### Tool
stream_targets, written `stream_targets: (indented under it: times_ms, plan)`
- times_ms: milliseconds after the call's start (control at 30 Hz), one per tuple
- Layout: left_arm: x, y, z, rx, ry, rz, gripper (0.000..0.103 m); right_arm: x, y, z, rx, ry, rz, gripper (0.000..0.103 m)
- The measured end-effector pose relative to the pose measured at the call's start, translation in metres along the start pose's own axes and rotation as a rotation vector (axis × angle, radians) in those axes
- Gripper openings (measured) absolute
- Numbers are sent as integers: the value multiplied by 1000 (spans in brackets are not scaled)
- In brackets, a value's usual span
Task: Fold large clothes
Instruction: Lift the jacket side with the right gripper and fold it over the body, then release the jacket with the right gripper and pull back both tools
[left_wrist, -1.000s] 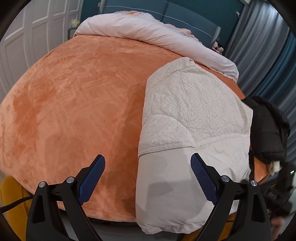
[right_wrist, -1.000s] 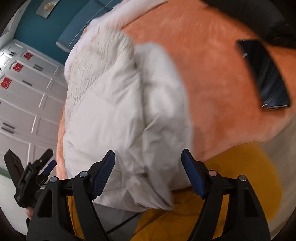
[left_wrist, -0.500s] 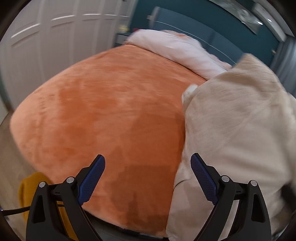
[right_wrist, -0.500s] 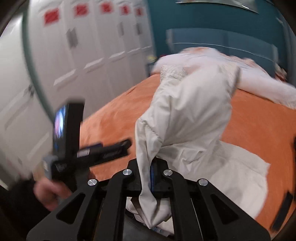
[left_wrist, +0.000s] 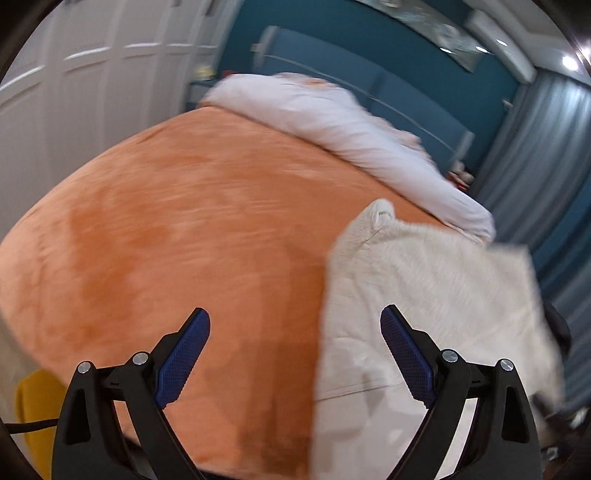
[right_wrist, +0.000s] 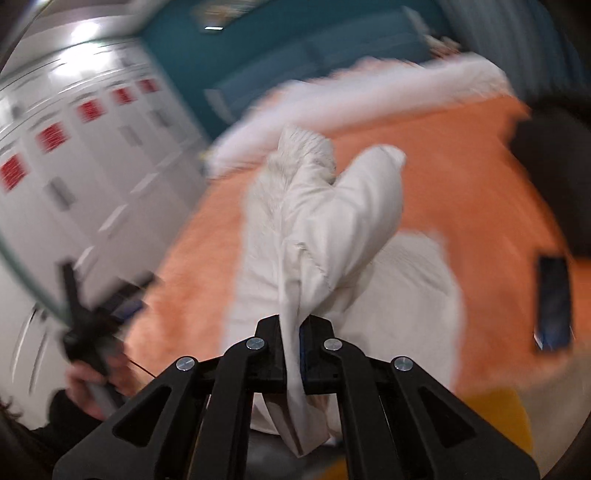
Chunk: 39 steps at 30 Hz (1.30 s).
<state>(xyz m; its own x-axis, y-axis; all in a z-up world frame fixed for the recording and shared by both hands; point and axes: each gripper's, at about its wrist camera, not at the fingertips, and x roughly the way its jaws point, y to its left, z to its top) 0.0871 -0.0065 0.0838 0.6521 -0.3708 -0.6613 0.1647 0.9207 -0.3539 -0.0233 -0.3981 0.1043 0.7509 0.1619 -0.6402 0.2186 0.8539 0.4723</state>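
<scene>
Left wrist view: the left gripper (left_wrist: 295, 343) hangs spread wide, holding nothing, above the orange blanket (left_wrist: 177, 236); the cream garment (left_wrist: 424, 295) lies on the bed to its right. Right wrist view: the right gripper (right_wrist: 294, 345) pinches a lifted fold of the garment (right_wrist: 325, 229); a dark phone (right_wrist: 552, 302) rests on the blanket.

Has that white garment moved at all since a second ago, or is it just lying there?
Yes. The white garment lay flat on the orange bedspread a second ago; now the right tongs are shut on its edge, lifting it above the bedspread.
</scene>
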Motion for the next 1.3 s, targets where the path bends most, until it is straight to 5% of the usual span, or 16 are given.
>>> stream_targets:
  times_ms: [200, 433, 567, 700, 867, 1300]
  plan:
    - [27, -74, -20, 126, 70, -98, 91, 38, -83, -49, 203, 96, -98, 2]
    - [78, -116, -61, 269, 176, -52, 91, 83, -125, -92, 301, 213, -96, 5]
    - [97, -122, -80, 304, 210, -11, 91, 66, -123, -73, 305, 214, -143, 21]
    - [99, -121, -79, 297, 192, 17, 91, 21, -108, -43, 266, 107, -160, 21]
    - [102, -125, -74, 285, 201, 31, 91, 0, -65, 9, 51, -58, -250, 21]
    - [100, -142, -59, 331, 168, 53, 91, 95, -62, 58, -61, -56, -335, 17]
